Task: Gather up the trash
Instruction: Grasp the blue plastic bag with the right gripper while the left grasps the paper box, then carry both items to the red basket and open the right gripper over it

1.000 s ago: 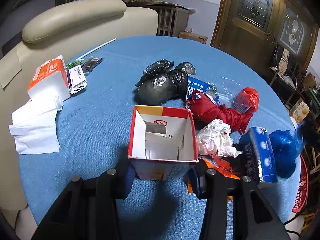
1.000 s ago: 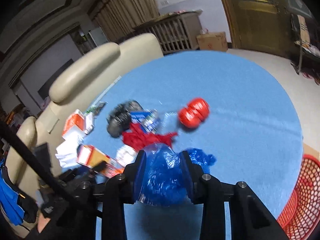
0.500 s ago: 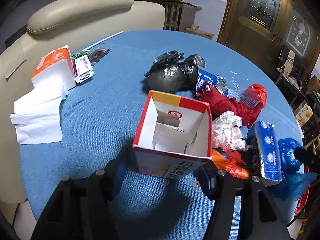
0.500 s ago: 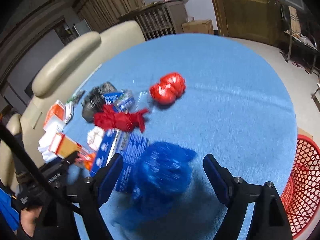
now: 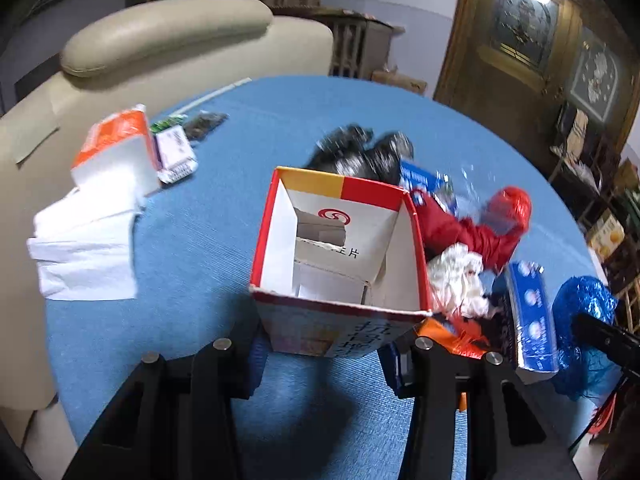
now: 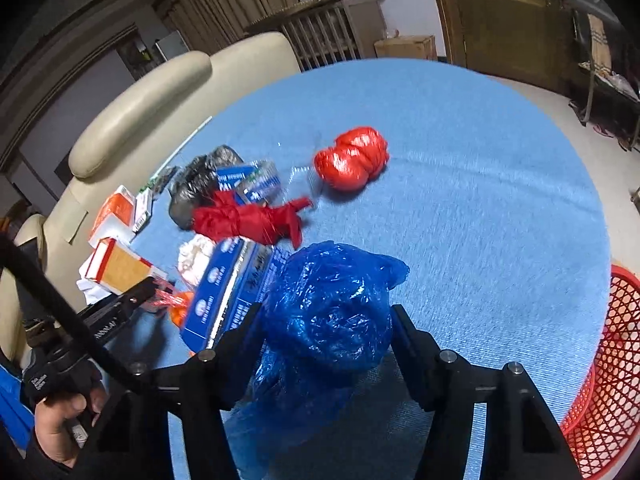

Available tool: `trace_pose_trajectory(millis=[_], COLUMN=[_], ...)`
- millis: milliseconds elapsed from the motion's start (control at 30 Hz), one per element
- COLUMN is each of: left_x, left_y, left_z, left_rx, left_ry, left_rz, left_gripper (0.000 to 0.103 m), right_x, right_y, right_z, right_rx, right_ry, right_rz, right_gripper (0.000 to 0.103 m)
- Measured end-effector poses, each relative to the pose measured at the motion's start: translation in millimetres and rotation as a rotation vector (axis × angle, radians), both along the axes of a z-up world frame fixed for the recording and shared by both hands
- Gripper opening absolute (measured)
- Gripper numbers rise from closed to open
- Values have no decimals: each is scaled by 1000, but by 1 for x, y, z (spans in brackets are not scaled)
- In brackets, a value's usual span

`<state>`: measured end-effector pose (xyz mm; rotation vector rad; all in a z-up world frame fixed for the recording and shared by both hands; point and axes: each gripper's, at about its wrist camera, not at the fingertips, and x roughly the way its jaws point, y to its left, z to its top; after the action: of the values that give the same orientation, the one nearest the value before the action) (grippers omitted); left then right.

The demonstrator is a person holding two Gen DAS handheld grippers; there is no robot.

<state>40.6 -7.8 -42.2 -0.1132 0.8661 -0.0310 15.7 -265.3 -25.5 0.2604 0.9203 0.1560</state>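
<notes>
A cream leather armchair [image 5: 168, 36] stands behind the round blue desk [image 6: 480, 184], with brown curtains [image 6: 224, 4] and a wooden door [image 5: 520, 72] beyond

The worktop [image 6: 480, 208] wears a matt blue cloth with a fine ribbed weave. The blue bag [image 6: 328, 320] is thin, crinkled, glossy plastic. Beside it, the red basket [image 6: 608, 380] is moulded plastic lattice. The open carton [image 5: 340, 264] is smooth printed cardboard, white and matt inside. The tongs [image 5: 324, 356] look matt black plastic with small metal screws.
</notes>
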Motion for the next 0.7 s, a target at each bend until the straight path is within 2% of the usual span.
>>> trace_pose_trajectory(millis=[200,367,700], left_x=[-21,-34,-45], left_y=[10,13,-5], left_z=[24,38,57], left_rx=[22,20,17], left_ry=[-52,-85,-142], left_rz=[29,36,-16], left_gripper=[49,49,49], right_x=[-11,-17,-28], right_y=[3,9,8], right_z=[24,36,48], right_rx=[-7,2,-5], right_ry=[-76,-105,-141], right_rz=[2,14,2], right_gripper=[65,65,65])
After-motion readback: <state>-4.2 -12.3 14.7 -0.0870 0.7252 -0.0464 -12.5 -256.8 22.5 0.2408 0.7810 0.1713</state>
